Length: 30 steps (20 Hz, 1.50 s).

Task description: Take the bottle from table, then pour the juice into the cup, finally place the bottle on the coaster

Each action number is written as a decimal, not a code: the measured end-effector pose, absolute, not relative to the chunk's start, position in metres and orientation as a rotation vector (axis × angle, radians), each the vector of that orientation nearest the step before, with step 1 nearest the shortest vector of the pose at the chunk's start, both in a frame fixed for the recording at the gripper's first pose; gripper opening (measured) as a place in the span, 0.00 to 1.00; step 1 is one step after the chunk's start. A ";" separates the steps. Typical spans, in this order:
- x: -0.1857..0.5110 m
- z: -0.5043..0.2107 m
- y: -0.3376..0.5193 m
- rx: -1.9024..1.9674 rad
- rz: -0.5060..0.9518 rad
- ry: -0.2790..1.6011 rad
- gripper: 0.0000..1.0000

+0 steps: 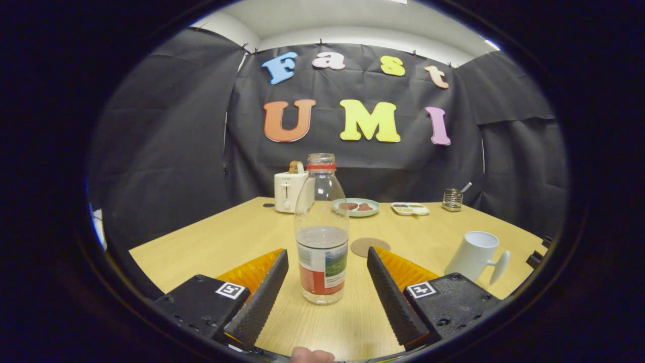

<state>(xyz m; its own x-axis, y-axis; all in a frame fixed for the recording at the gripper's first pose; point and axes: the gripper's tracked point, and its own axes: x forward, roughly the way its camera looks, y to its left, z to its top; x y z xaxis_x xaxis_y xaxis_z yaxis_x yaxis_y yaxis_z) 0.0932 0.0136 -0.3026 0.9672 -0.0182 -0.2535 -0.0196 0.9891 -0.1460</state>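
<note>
The gripper (327,254) is spread wide, its fingers either side of the upright bottle (321,232), not touching it. Just beyond lies the coaster (370,247); the cup (476,256) stands off right. Farther back, a toaster (288,191) and a plate (356,207), perhaps with food.

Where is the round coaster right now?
The coaster lies flat on the table, just beyond the open fingers, right of the bottle and left of the cup.
</note>
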 end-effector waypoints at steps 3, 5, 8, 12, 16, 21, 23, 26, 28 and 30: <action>0.110 -0.313 0.019 -0.179 0.001 0.262 1.00; 0.119 -0.315 0.019 -0.200 -0.009 0.257 1.00; 0.128 -0.323 0.023 -0.235 -0.005 0.278 1.00; 0.131 -0.322 0.017 -0.220 -0.012 0.284 0.96; 0.130 -0.318 0.015 -0.152 0.014 0.311 0.82; 0.120 -0.289 0.011 -0.051 0.041 0.318 0.79; 0.117 -0.280 0.007 0.037 0.052 0.329 0.78; 0.115 -0.255 -0.008 0.157 0.045 0.298 0.77; 0.118 -0.246 -0.017 0.251 0.047 0.282 0.77; 0.120 -0.246 -0.025 0.375 0.045 0.290 0.76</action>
